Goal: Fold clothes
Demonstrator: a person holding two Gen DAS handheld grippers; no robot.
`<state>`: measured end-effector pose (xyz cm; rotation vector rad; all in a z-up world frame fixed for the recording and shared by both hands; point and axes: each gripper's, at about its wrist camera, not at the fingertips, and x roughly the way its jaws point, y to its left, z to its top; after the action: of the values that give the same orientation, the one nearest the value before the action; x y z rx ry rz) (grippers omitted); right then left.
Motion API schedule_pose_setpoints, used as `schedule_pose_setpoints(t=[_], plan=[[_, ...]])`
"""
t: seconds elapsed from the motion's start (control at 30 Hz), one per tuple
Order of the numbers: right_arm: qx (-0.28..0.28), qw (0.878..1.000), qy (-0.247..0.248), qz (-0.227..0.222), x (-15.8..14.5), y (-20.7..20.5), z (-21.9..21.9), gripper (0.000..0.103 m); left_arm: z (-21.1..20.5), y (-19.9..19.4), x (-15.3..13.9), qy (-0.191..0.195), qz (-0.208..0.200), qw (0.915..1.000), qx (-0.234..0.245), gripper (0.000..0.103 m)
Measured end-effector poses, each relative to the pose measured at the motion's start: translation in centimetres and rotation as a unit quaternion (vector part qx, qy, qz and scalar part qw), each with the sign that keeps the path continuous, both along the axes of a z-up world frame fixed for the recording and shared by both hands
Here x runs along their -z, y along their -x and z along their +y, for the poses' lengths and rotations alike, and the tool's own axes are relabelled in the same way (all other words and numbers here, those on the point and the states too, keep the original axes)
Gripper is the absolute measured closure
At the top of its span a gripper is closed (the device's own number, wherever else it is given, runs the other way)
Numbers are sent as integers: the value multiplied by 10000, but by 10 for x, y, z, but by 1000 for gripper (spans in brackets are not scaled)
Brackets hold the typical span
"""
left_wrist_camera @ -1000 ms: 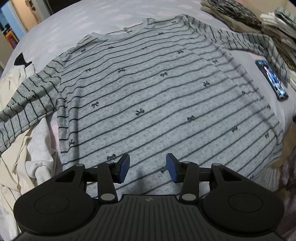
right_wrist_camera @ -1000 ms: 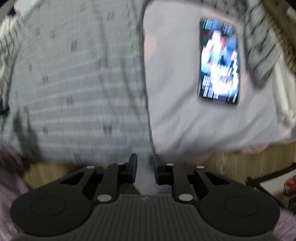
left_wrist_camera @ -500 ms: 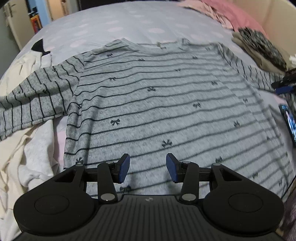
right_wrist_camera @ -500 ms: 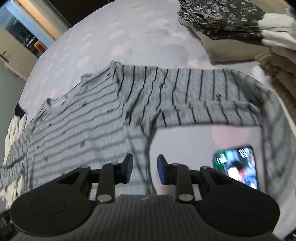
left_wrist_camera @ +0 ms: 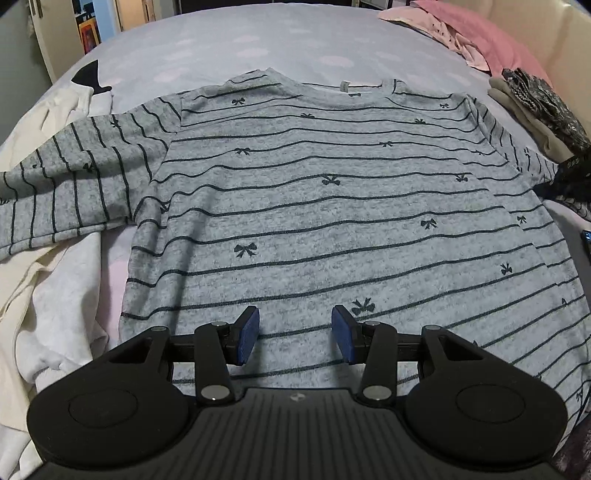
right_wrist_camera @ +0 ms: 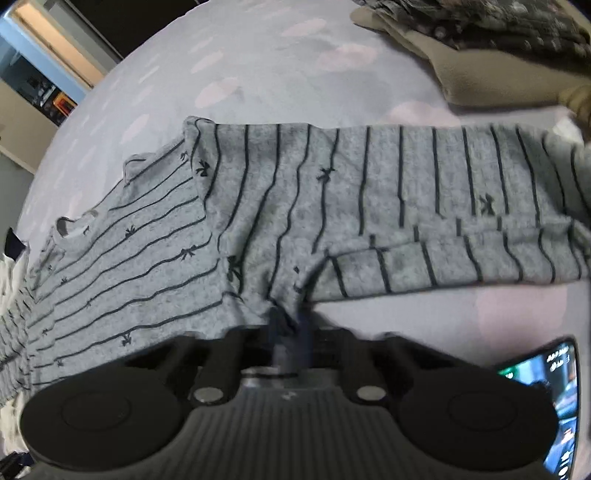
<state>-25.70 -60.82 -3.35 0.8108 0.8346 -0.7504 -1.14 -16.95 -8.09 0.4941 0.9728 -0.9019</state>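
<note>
The left gripper [left_wrist_camera: 294, 335] is hanging with its blue pads [left_wrist_camera: 246, 335] spread wide and nothing between them, just above the hem end of the grey striped top [left_wrist_camera: 332, 206]. The right gripper [right_wrist_camera: 291, 325] is pinching its fingers together on a bunch of that top's fabric at the underarm, where the sleeve [right_wrist_camera: 443, 206] is meeting the body; the cloth is puckering up around the pinch.

The top is lying spread flat, front up, on the pale spotted bedsheet [left_wrist_camera: 258, 40], its neckline pointing away from the left gripper and both sleeves reaching out sideways. Beside the top's left sleeve, cream and white garments [left_wrist_camera: 48, 295] are lying crumpled, partly under that sleeve. Past the top's right shoulder, a stack of folded clothes [left_wrist_camera: 535, 107] is sitting near a pink pillow [left_wrist_camera: 480, 33]. A lit phone [right_wrist_camera: 546, 391] is lying on the sheet just below the right sleeve, apart from the fabric.
</note>
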Motion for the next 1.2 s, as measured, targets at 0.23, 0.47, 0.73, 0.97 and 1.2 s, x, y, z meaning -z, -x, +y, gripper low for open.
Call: schedule_pose_setpoints(t=[0.23, 0.47, 0.73, 0.97, 1.2], plan=[[66, 9985, 263, 474, 0, -1, -4, 96, -4, 6, 3, -101, -127, 9996, 216, 62], [272, 9993, 257, -40, -35, 26, -10, 80, -8, 5, -3, -143, -164, 9995, 209, 62], [1022, 9887, 1027, 379, -81, 101, -7, 77, -15, 10, -8, -152, -165, 9996, 183, 62], [1424, 9810, 1053, 788, -68, 151, -6, 66, -20, 12, -8, -170, -81, 9997, 140, 62], [809, 9699, 1766, 1471, -54, 145, 13, 48, -23, 17, -6, -209, -88, 9995, 210, 62]])
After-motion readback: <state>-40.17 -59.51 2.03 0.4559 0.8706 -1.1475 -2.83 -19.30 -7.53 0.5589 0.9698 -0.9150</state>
